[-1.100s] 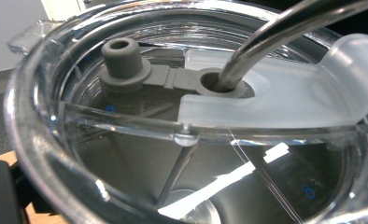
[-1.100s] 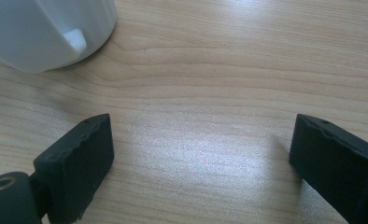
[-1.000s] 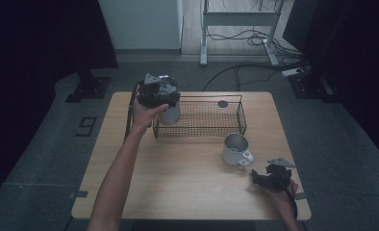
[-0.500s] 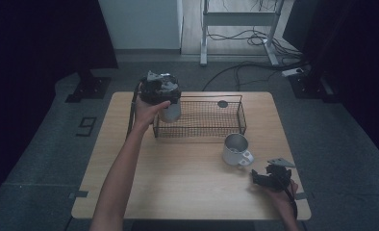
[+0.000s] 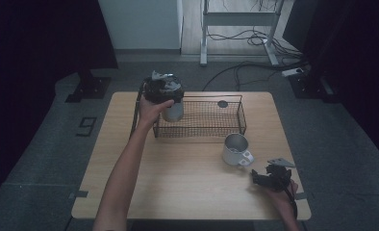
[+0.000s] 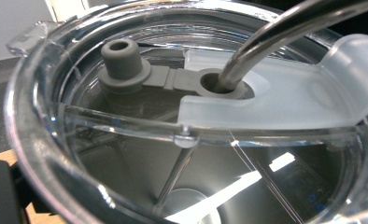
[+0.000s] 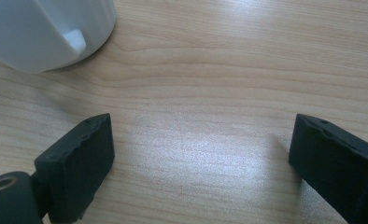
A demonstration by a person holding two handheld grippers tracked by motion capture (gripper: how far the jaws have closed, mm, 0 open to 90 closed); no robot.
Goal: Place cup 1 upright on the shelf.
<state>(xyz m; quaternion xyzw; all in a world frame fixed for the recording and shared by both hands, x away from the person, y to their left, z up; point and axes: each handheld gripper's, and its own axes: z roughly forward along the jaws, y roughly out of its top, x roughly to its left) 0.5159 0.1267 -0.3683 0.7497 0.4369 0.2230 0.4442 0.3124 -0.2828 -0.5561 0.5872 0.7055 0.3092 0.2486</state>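
Note:
My left gripper (image 5: 168,98) hangs over the left end of a black wire basket (image 5: 197,135) and is shut on a steel tumbler (image 5: 172,111). The left gripper view looks down at close range on the tumbler's clear lid (image 6: 126,126), its grey stopper (image 6: 122,60) and a bent metal straw (image 6: 275,35). A white mug (image 5: 235,149) stands on the table in front of the basket's right end. My right gripper (image 5: 267,179) rests low near the table's front right, open, with bare wood between its jaws (image 7: 201,140). The mug (image 7: 46,28) is just ahead of it.
A small dark round thing (image 5: 222,104) lies at the basket's back right. The wooden table (image 5: 178,183) has open surface on its left and front. Dark floor, cables and a desk frame (image 5: 235,19) lie beyond the far edge.
The left gripper and the tumbler have shifted very slightly toward the basket. The right gripper has stayed still.

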